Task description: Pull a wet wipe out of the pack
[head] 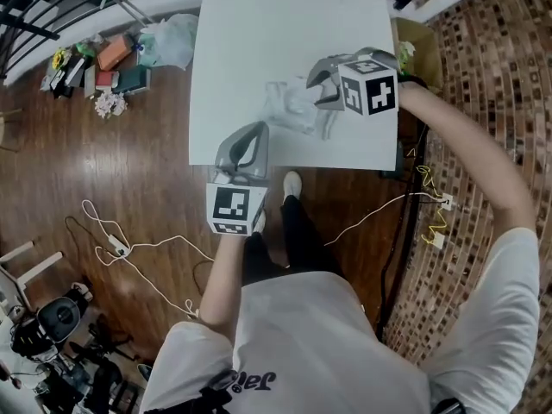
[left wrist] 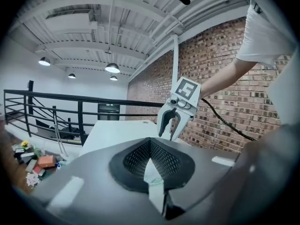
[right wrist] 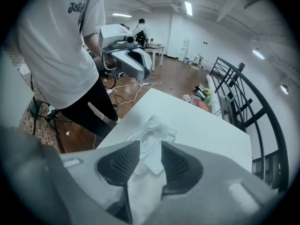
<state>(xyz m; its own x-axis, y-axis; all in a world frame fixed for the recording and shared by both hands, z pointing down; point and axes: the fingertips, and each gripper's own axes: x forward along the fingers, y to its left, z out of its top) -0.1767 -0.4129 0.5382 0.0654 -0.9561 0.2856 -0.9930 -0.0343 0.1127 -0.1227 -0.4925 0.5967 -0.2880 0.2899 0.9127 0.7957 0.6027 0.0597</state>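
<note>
The right gripper (right wrist: 150, 146) holds its jaws apart on nothing, just above the soft, crinkly pack (right wrist: 151, 125) near the white table's (right wrist: 206, 125) front edge, with the left gripper (left wrist: 150, 142) tips-together nearby; a wipe should be light, limp and damp, best pinched at the pale tongue (right wrist: 152, 164), possibly only the flap.

The clear crumpled plastic wipe pack (head: 291, 109) lies on the white rectangular table (head: 259, 24), near its front edge and right of centre. The grey right gripper (head: 317, 83) hangs over the pack's right side. The grey left gripper (head: 252, 136) is at the table's front edge, left of the pack. A heap of coloured boxes and bags (head: 103, 59) lies on the brown wooden floor (head: 129, 153), left of the table
</note>
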